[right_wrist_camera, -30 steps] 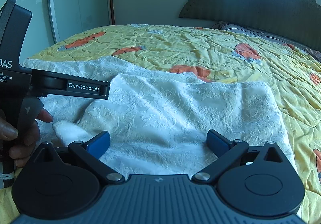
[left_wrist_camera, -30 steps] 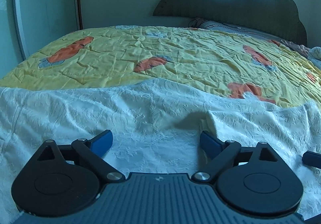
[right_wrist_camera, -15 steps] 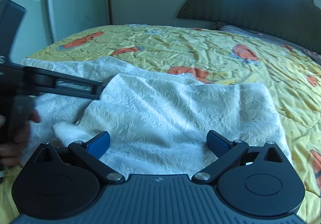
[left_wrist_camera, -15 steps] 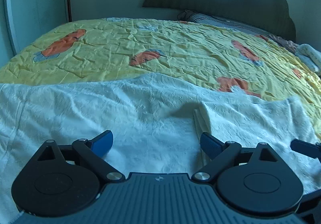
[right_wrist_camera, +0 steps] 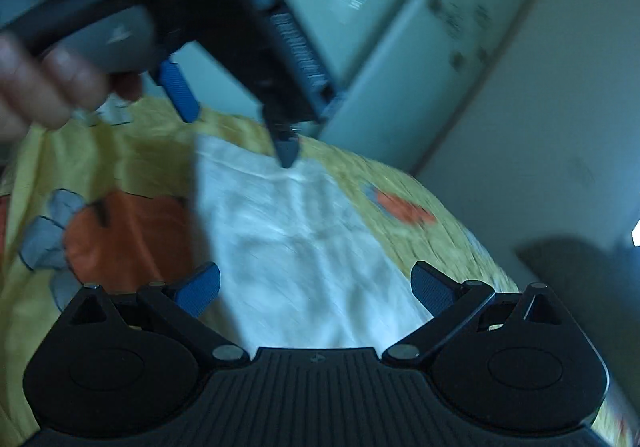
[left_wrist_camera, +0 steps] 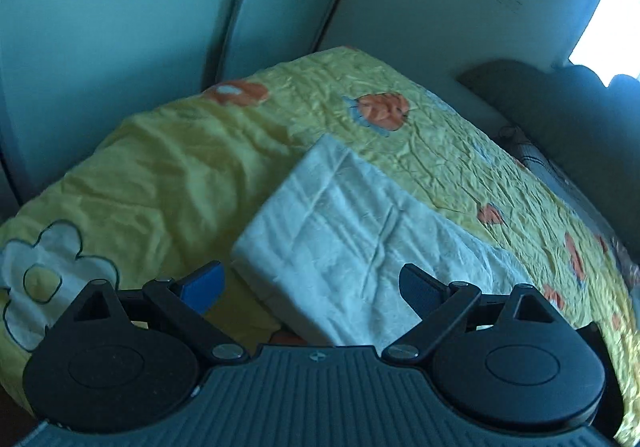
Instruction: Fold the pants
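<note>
The white textured pants [left_wrist_camera: 352, 231] lie flat on the yellow bedspread, with their hem end toward the bed's far corner. They also show, blurred, in the right wrist view [right_wrist_camera: 304, 247]. My left gripper [left_wrist_camera: 312, 283] is open and empty, hovering over the near part of the pants. My right gripper [right_wrist_camera: 316, 285] is open and empty above the pants. The left gripper also shows in the right wrist view [right_wrist_camera: 236, 127], held in a hand, open, with its fingertips just above the pants' far edge.
The yellow bedspread [left_wrist_camera: 168, 175] with orange and white flower prints covers the bed. A wardrobe door [left_wrist_camera: 120, 27] and a wall stand behind the bed's corner. A dark headboard [left_wrist_camera: 568, 119] and a pillow are at the right.
Both grippers have swung sharply to the left and tilted, now facing the pants' leg end and the bed's corner. The left gripper has risen. The right view is motion-blurred.
</note>
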A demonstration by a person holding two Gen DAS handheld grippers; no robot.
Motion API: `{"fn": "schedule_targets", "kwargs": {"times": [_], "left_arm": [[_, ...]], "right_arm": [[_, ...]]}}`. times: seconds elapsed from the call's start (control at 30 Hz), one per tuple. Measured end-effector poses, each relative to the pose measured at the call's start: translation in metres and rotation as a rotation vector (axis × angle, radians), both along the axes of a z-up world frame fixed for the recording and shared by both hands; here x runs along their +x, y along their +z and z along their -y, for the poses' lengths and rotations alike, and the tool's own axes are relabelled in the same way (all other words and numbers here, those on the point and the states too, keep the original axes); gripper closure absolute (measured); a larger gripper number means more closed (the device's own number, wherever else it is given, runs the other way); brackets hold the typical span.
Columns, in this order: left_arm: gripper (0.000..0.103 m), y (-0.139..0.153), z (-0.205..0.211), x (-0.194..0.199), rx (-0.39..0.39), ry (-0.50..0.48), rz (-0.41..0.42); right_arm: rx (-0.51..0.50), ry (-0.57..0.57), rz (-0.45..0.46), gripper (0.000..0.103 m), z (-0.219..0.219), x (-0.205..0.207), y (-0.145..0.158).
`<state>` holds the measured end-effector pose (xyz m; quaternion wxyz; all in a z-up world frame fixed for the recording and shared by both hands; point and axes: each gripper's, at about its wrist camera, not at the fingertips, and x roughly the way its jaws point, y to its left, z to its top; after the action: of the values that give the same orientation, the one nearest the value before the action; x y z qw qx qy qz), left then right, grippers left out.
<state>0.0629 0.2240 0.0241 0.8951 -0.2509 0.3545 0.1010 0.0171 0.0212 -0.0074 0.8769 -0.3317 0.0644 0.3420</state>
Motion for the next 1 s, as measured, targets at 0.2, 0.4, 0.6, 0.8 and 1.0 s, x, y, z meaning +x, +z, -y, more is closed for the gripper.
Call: {"fn": "schedule_targets", "kwargs": {"times": [0.2, 0.4, 0.6, 0.8, 1.0], "left_arm": [[0.009, -0.037, -0.035, 0.007, -0.345, -0.014, -0.045], [0.007, -0.065, -0.041, 0.015, -0.555, -0.042, -0.051], [0.005, -0.074, -0.049, 0.020, -0.651, -0.023, 0.011], [0.004, -0.073, -0.054, 0.022, -0.699, -0.035, 0.048], [0.004, -0.064, -0.045, 0.038, -0.679, -0.096, 0.091]], "right_arm": [[-0.190, 0.004, 0.038, 0.043, -0.048, 0.001, -0.024], [-0.275, 0.035, 0.113, 0.062, -0.062, -0.020, -0.034], [-0.244, 0.037, 0.096, 0.063, -0.059, -0.025, -0.029], [-0.267, -0.008, 0.162, 0.075, -0.062, -0.016, -0.037], [-0.019, -0.026, -0.017, 0.087, -0.025, 0.005, 0.011]]}}
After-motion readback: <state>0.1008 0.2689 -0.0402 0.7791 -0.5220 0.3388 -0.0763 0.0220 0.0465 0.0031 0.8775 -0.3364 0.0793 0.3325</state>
